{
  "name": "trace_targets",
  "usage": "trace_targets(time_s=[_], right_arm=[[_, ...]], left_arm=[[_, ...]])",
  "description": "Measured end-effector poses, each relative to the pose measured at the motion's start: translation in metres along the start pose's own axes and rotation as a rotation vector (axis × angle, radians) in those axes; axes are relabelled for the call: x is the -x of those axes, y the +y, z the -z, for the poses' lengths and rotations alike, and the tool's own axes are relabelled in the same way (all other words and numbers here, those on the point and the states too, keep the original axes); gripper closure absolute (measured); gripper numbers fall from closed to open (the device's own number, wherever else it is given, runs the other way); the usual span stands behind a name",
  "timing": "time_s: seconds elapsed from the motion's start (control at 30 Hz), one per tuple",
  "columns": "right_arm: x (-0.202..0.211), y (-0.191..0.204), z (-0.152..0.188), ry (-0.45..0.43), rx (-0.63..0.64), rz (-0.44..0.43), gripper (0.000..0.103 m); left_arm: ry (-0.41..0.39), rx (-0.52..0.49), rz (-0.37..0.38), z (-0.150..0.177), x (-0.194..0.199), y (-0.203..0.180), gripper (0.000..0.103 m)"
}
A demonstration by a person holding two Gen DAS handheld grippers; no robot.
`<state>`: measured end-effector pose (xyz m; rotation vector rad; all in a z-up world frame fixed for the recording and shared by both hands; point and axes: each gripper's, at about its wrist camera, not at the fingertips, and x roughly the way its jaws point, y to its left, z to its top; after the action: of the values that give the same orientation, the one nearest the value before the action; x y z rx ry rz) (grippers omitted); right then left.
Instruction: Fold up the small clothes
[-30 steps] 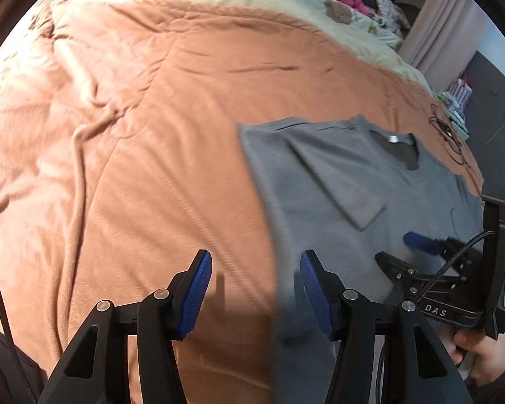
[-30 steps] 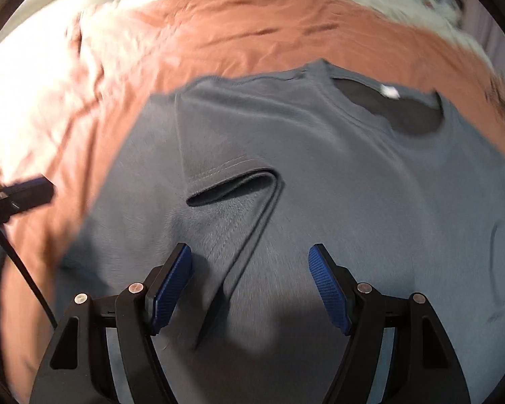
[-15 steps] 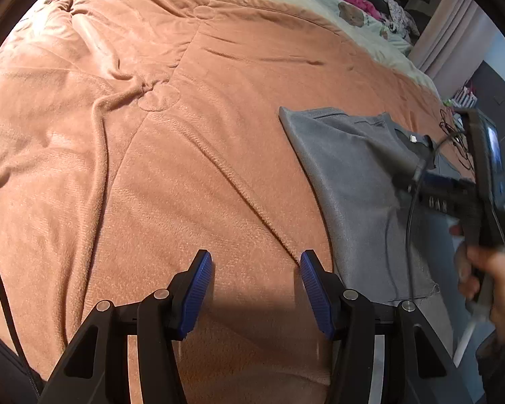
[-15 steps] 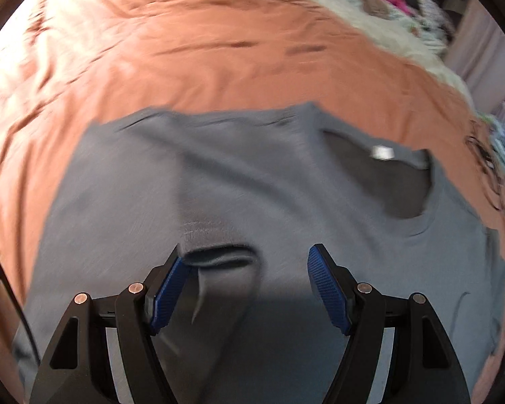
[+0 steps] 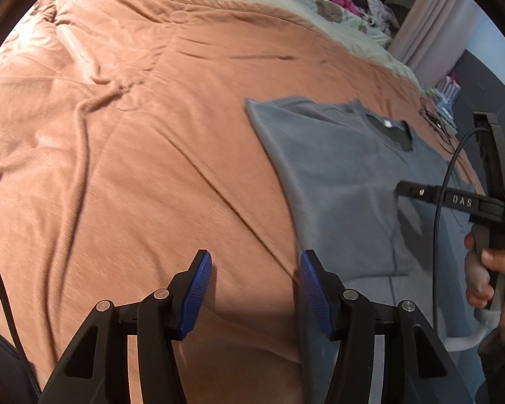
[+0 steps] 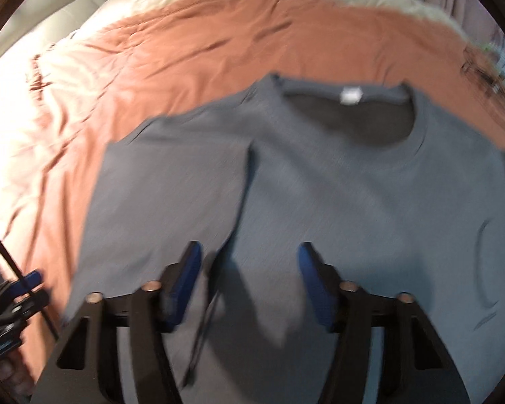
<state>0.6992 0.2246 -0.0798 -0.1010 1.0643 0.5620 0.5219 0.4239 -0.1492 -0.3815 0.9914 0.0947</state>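
Currently: grey T-shirt (image 6: 320, 202) flat on bed (image 5: 151, 134), collar away. Right claw (image 6: 249, 279) agape, empty, directly above its folded left side; left claw (image 5: 256, 289) agape, empty, beside hem.

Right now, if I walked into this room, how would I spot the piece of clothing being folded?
Look at the big bed spread with a rust-orange blanket. On it lies a grey T-shirt, flat, one side already folded inward. It is the only grey thing there, with a small white label inside its round collar.
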Motion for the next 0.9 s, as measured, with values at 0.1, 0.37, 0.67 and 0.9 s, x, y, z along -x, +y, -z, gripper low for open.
trace_targets(time_s=[0.1,0.37,0.67,0.9], right_arm=[[-0.004,-0.002,0.016,0.035,-0.031,-0.065,0.060],[-0.007,-0.007,0.035,0.076,-0.125,-0.191,0.069],[0.005,0.000,0.054,0.085,-0.166,-0.186,0.101],[0.022,0.002,0.064,0.089,-0.137,-0.183,0.101]], left_arm=[[0.004,-0.017,0.005,0.006,-0.001,-0.008,0.046],[0.001,-0.019,0.060,0.020,-0.008,-0.019,0.062],[0.002,0.013,0.093,0.032,-0.011,-0.014,0.094],[0.021,0.057,0.077,0.035,-0.005,-0.006,0.094]])
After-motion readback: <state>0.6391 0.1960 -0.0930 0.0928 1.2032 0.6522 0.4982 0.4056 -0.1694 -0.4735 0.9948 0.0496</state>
